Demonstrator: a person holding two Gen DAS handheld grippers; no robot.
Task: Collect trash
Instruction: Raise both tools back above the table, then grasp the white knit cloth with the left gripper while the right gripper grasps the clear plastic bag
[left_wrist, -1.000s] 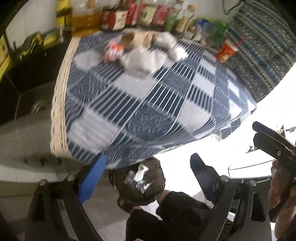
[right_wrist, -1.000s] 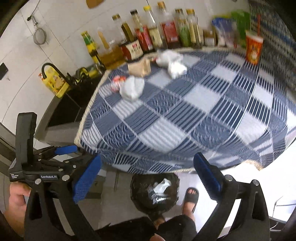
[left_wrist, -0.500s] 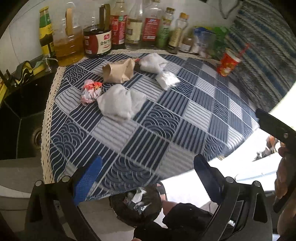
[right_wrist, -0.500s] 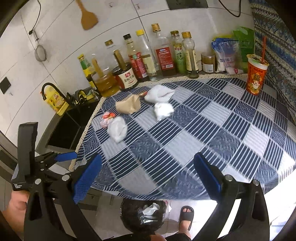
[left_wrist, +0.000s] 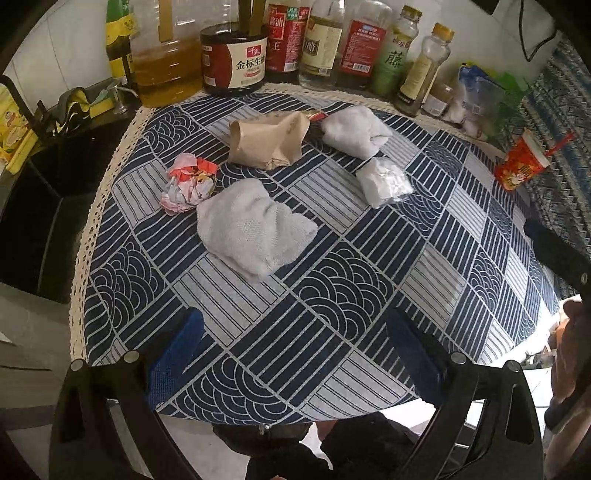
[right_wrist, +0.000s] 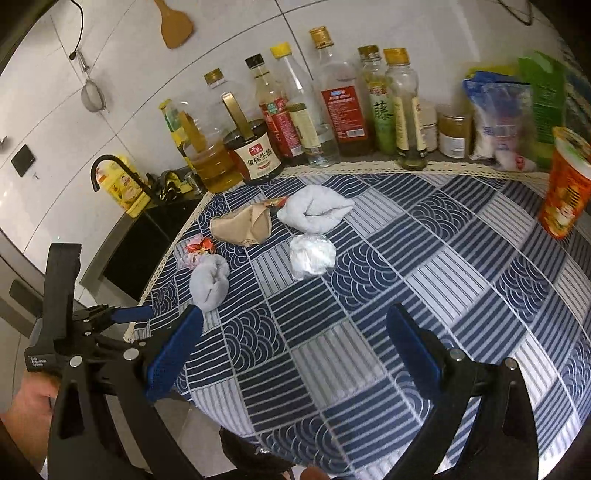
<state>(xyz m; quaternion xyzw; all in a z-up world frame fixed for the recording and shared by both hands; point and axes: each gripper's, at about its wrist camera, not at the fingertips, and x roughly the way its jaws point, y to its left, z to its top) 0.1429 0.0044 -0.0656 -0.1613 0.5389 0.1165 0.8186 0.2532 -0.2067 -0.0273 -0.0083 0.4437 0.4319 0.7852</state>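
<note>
Both sets of fingers spread wide, nothing between them: left gripper (left_wrist: 291, 354), right gripper (right_wrist: 295, 347) over the worktop (left_wrist: 332, 350) near edge. Step: approach, nothing picked yet. Nearest trash: white wad (left_wrist: 251, 232) at 11 o'clock; paper bag (left_wrist: 267, 142) beyond. Next: reach, straddle wad, close.

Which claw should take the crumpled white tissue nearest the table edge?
Left, I'd say. The crumpled white tissue lies just ahead of the open, empty left claw. The right claw, also open, has it off to its left side.
</note>
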